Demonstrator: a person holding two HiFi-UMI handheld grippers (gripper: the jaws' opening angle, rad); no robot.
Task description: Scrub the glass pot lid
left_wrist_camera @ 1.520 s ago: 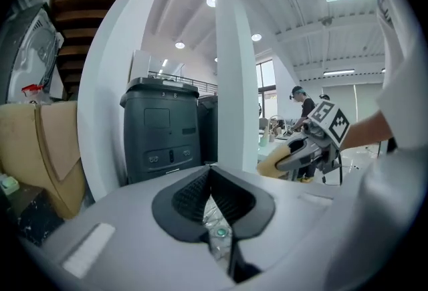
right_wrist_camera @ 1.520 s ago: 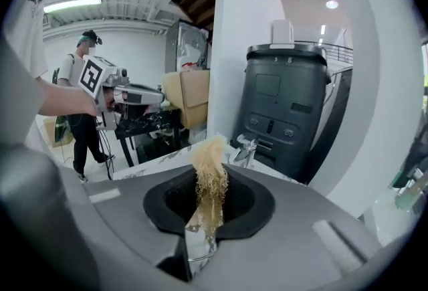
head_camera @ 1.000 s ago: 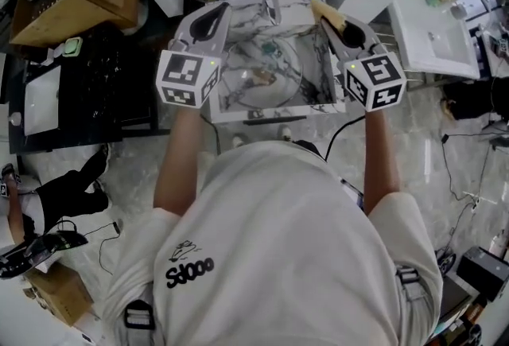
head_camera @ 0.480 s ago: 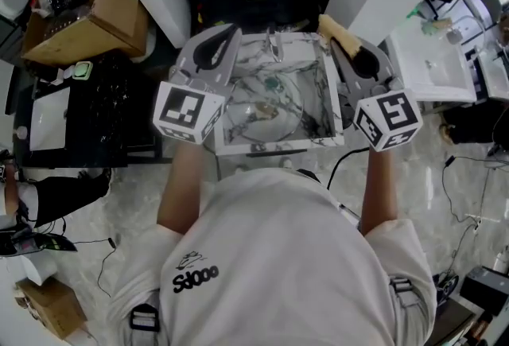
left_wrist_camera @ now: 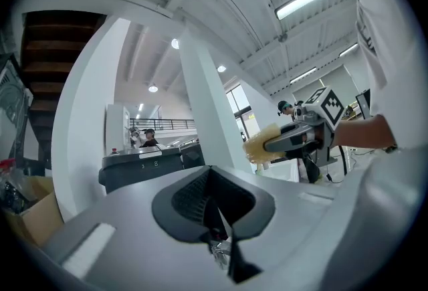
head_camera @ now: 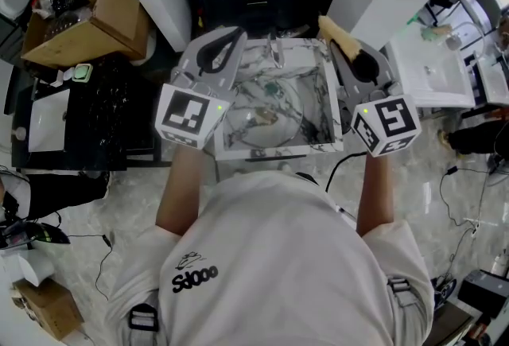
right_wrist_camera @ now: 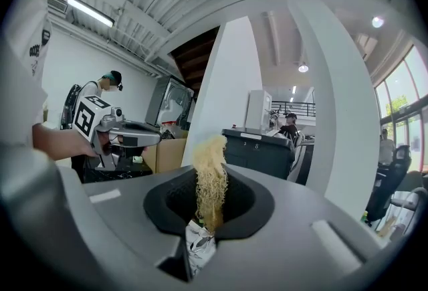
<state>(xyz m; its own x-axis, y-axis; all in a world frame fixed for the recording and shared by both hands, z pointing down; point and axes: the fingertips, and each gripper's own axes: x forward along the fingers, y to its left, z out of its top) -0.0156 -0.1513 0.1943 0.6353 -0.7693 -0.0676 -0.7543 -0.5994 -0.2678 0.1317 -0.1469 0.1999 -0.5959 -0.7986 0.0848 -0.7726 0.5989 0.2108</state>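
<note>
Right gripper [right_wrist_camera: 210, 209]: jaws clamp my sponge [right_wrist_camera: 211, 166], ready for the glass pot lid [head_camera: 262, 110] in the sink [head_camera: 318, 148]. Left gripper [left_wrist_camera: 217, 216]: jaws together, empty.

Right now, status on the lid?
Left gripper shut, empty. Right gripper shut on sponge. Lid lying in sink, neither gripper on it. Nothing blocking.

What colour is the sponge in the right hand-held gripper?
The sponge is pale yellow, clearest in right gripper view.
</note>
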